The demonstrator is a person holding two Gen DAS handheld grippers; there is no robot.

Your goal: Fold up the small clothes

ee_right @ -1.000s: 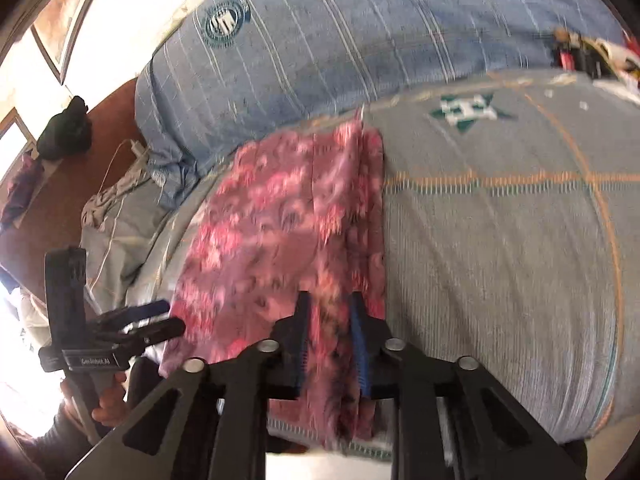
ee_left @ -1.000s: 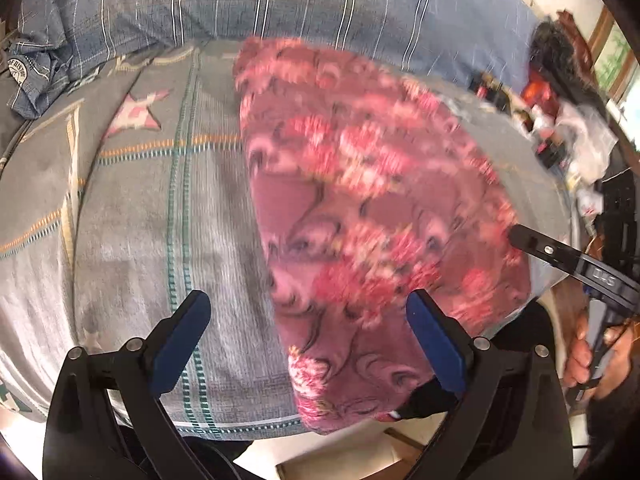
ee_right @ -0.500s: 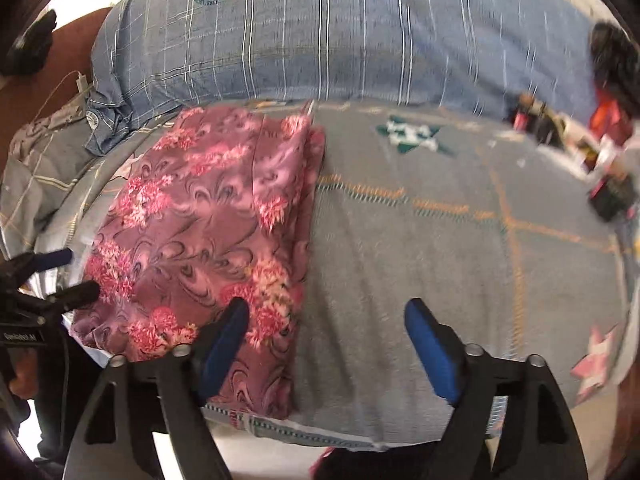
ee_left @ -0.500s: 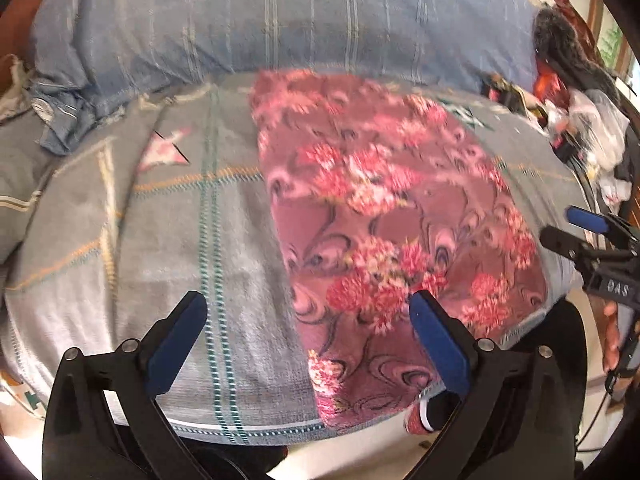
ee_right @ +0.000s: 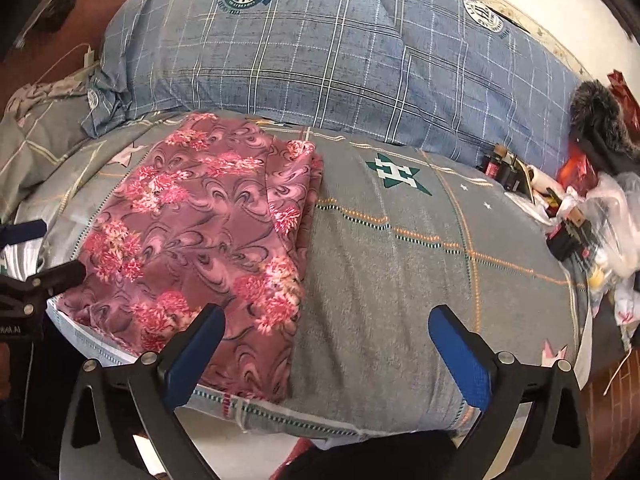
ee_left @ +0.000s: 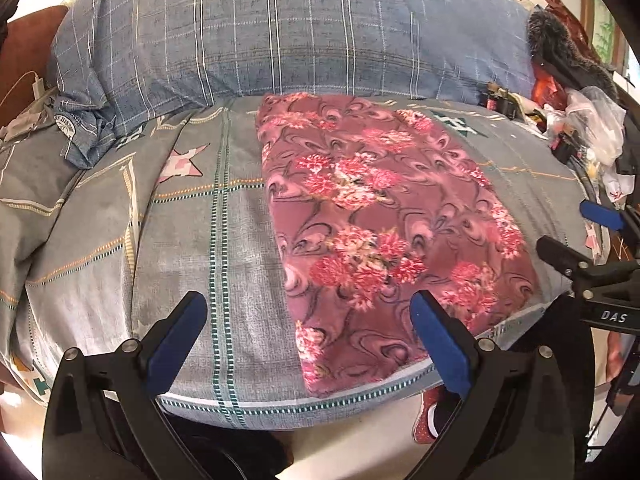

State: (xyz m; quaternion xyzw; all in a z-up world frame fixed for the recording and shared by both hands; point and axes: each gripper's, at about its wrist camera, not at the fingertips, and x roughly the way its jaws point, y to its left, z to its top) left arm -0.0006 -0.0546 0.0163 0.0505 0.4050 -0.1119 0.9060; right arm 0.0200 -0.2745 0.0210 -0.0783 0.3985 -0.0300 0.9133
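Note:
A pink floral garment (ee_left: 384, 224) lies folded lengthwise in a long flat strip on the grey patterned bed cover (ee_left: 180, 232); it also shows in the right wrist view (ee_right: 200, 248). My left gripper (ee_left: 308, 332) is open and empty, held above the near end of the garment. My right gripper (ee_right: 328, 344) is open and empty, above the bed just right of the garment's folded edge. The right gripper shows at the right edge of the left wrist view (ee_left: 576, 236), and the left gripper at the left edge of the right wrist view (ee_right: 44, 252).
A blue checked duvet (ee_right: 320, 52) is heaped along the back of the bed. Clutter of bags and small items (ee_right: 580, 200) sits at the right end. The bed's front edge (ee_left: 320, 400) is just below the grippers, with the floor beyond.
My right gripper let go of the garment's edge, opened and drew back. Both grippers pulled away from the bed, and the garment now lies flat.

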